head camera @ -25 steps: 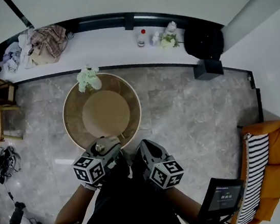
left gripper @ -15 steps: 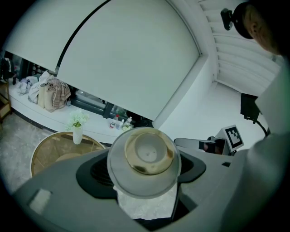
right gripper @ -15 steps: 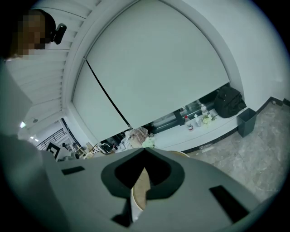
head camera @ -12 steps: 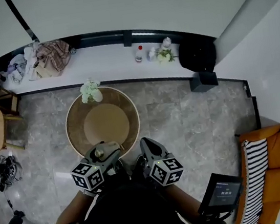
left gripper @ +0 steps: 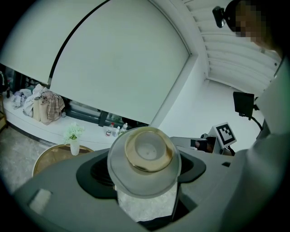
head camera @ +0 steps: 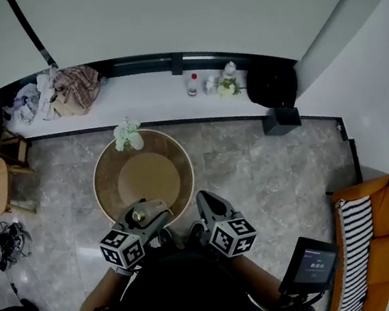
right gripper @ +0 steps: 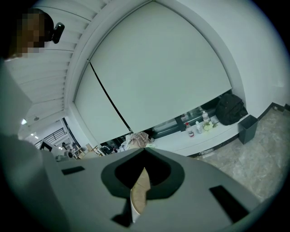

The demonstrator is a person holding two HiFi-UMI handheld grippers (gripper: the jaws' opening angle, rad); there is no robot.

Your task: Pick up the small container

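Looking down, I see the grey stone floor (head camera: 268, 169) take most of the room, and a long white ledge (head camera: 150, 96) runs along the far wall. At the right edge stands an orange sofa (head camera: 385, 232) with a striped cushion (head camera: 353, 236) on it. The round wooden table (head camera: 106, 178) is directly in front of me, and a white vase of flowers (head camera: 128, 135) stands at its far rim. On the ledge there is a heap of clothes (head camera: 66, 85) at the left, a black bag (head camera: 270, 83) at the right, and a small bottle (head camera: 191, 85) between them. A black box (head camera: 281, 121) sits on the floor just below the bag. Both my tongs are close to my body, side by side. My left tongs (head camera: 149, 218) are over the near edge of the table. They pinch the small container (head camera: 137, 214), which is a clear little jar with a gold ring on top. In the left gripper view the small container (left gripper: 146, 158) fills the space between the jaws of the left tongs (left gripper: 145, 181), and both jaws press against its sides. My right tongs (head camera: 207, 207) are just beside the table edge and hold nothing. In the right gripper view the jaws of the right tongs (right gripper: 144, 158) are pressed together. Only a thin slit stays between them, and I cannot tell what the tan surface behind the slit is.
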